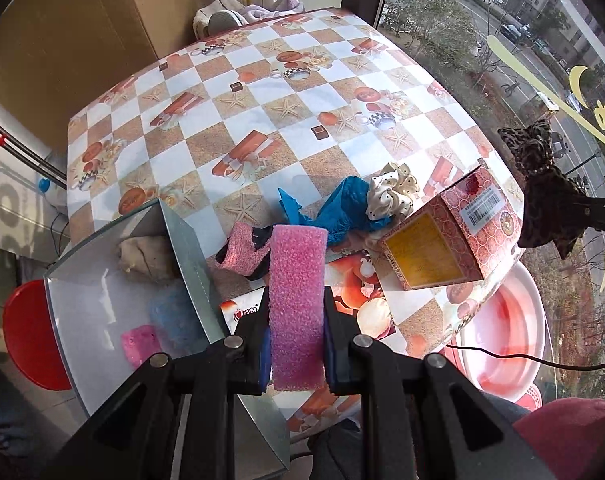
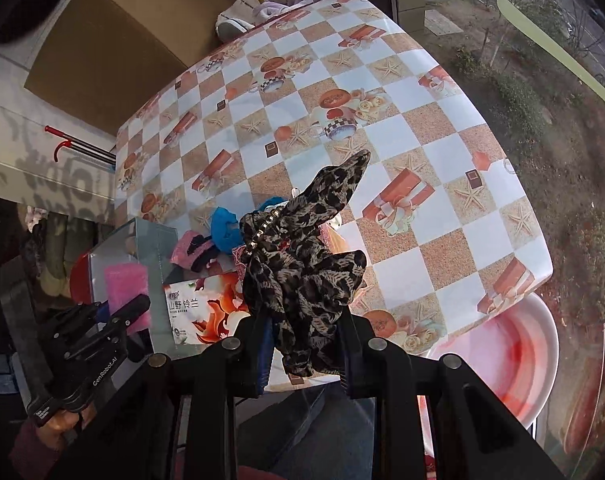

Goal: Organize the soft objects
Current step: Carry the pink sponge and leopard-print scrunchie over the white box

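We grip a pink sponge in the left tongs just right of the bin, the right tongs clamping a leopard scrunchie farther right.

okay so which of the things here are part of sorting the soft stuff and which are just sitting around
Part of the job:
pink sponge, held in the left gripper
leopard-print scrunchie, held in the right gripper
cream dotted scrunchie
blue cloth
pink and black sock
clear bin

Just lying about:
patterned carton
pink basin
cardboard sheet
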Demonstrator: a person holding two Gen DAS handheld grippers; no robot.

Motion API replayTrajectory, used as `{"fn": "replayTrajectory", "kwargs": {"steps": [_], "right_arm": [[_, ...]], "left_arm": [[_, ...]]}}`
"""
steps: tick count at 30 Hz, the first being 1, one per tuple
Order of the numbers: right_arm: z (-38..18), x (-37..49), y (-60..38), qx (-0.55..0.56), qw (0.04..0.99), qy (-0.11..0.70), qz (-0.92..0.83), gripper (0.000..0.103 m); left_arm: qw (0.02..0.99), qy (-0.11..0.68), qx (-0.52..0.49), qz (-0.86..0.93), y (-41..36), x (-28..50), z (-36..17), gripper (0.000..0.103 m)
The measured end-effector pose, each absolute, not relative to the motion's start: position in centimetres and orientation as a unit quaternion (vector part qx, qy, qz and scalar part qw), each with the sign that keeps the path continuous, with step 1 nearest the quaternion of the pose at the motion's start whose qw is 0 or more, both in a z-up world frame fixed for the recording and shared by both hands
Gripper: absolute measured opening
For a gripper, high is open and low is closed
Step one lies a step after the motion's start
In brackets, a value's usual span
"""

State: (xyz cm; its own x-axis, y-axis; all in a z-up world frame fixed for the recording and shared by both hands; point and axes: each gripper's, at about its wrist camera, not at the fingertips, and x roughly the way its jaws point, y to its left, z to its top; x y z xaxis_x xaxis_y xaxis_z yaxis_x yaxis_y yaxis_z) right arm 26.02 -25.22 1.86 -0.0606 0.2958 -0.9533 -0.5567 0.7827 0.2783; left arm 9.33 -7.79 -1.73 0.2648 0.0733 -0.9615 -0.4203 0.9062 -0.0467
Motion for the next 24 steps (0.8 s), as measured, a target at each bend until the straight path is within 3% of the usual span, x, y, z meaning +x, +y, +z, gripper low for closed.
{"fn": "replayTrajectory", "kwargs": {"steps": [24], "right_arm": [[4.6, 13.3, -8.2, -0.272, 0.582, 0.574, 0.508, 0.028]], "left_arm": [[0.772, 0.514, -0.228, 0.297, -2.5, -2.5, 0.0, 0.022]]}}
